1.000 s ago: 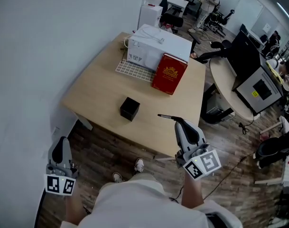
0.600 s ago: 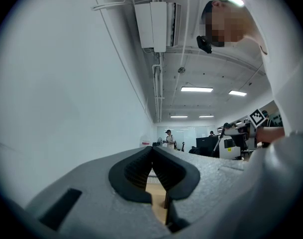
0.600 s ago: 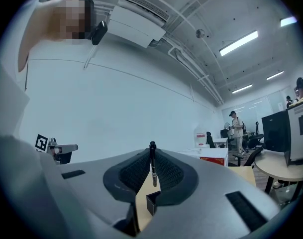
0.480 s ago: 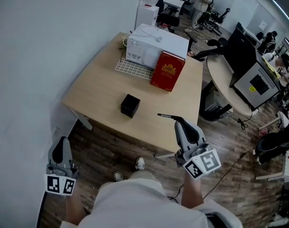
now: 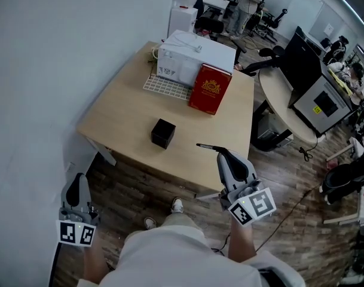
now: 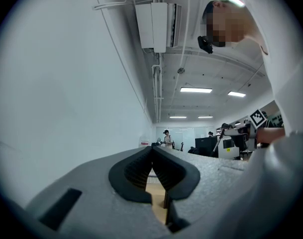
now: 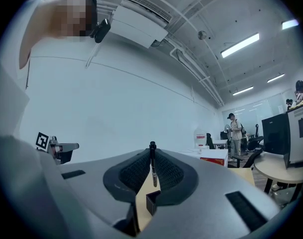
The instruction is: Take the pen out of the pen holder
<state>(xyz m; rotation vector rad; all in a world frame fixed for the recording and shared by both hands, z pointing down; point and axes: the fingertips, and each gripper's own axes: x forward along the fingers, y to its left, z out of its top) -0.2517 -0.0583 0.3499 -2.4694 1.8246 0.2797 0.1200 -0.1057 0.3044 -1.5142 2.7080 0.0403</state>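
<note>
The black cube-shaped pen holder (image 5: 162, 133) stands on the light wooden table (image 5: 122, 112), near its front edge. My right gripper (image 5: 220, 153) hovers over the table's front right corner, shut on a thin black pen (image 5: 207, 147) that sticks out leftward from its tips. In the right gripper view the pen (image 7: 152, 162) stands upright between the pads of the right gripper (image 7: 152, 156), with the pen holder (image 7: 152, 201) showing low in the gap. My left gripper (image 5: 78, 191) hangs off the table at the lower left, jaws together and empty; in its own view the left gripper (image 6: 152, 153) points along the wall.
A white box (image 5: 196, 58), a red book (image 5: 211, 88) leaning on it and a white grid mat (image 5: 165, 87) sit at the table's far end. A round desk with a monitor (image 5: 316, 97) stands right. The person's shoes (image 5: 177, 205) are below the front edge.
My right gripper with the pen has drifted slightly left and nearer. The left gripper has kept still. The head view has shifted a little.
</note>
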